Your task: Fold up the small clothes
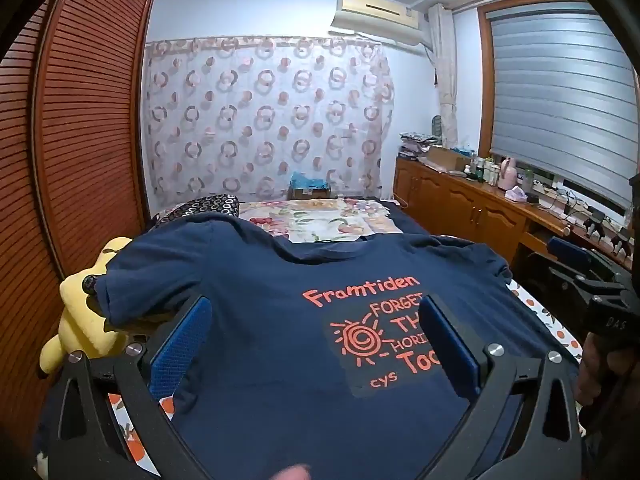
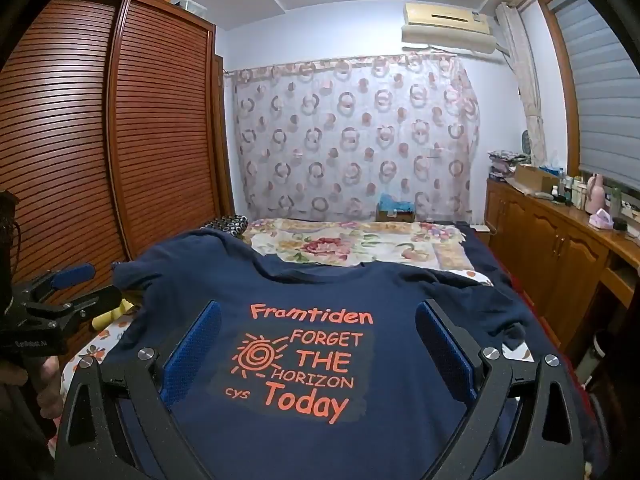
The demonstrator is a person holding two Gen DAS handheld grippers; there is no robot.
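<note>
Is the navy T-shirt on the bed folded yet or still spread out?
Spread out. The navy T-shirt lies flat, print up, on the bed, both sleeves out to the sides and the collar at the far end.

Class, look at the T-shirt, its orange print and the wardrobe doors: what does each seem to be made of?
T-shirt: soft matt knit, probably cotton; it creases and drapes.
Print: flat orange transfer on a greyish film patch.
Wardrobe doors: reddish-brown slatted wood or wood veneer with a slight sheen.
</note>
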